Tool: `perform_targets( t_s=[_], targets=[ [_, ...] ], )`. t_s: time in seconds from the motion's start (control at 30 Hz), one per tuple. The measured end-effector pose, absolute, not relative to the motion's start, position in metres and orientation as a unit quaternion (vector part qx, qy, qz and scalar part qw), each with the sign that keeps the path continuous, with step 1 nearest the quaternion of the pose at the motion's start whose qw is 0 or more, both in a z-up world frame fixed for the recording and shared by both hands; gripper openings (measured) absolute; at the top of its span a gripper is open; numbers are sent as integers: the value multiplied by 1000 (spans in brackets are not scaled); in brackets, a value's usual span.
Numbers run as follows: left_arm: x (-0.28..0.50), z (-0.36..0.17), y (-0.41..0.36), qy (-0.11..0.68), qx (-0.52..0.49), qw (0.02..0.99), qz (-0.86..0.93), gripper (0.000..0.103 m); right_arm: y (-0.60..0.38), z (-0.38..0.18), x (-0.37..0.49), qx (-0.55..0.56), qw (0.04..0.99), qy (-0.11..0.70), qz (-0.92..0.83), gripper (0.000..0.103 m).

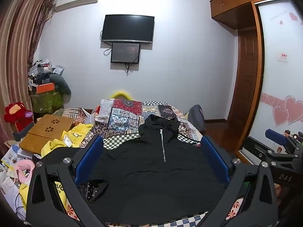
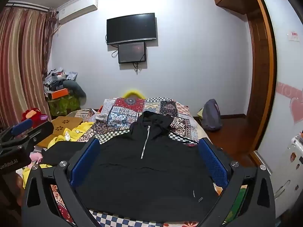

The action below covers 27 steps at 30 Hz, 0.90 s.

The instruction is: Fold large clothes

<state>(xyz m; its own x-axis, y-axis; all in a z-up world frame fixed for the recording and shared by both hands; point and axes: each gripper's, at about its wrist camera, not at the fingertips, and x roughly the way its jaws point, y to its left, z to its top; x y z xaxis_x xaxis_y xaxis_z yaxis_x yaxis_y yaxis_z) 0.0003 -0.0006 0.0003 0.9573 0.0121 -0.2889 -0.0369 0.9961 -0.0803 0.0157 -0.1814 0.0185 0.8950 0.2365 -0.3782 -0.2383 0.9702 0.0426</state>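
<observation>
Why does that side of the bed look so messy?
Yellow clothes lie crumpled beside a wooden board and scattered papers, left of the black hoodie. The hoodie itself lies flat, not yet folded.

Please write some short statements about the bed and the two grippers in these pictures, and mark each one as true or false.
1. A black hooded garment lies spread on the patchwork bedcover. True.
2. The garment's zipper runs the full length down to the hem. False: it is a short zipper that ends partway down the chest.
3. The left gripper is clamped on a sleeve. False: its fingers stand wide apart and hold nothing.
4. The right gripper is open too. True.
5. The wall-mounted television shows a bright picture. False: its screen is dark.
6. Yellow clothing lies to the left of the black garment. True.
</observation>
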Motion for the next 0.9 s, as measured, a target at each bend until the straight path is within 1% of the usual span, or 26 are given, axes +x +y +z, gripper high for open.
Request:
perform_targets(
  t_s=[0.43,0.9],
  targets=[
    [7,-11,11,151,-49,987,15,103,-178,19,15,-3,973,197,121,103],
    [4,-7,5,148,-45,988,14,103,-178,21,13,7,972,200,123,103]
  ],
)
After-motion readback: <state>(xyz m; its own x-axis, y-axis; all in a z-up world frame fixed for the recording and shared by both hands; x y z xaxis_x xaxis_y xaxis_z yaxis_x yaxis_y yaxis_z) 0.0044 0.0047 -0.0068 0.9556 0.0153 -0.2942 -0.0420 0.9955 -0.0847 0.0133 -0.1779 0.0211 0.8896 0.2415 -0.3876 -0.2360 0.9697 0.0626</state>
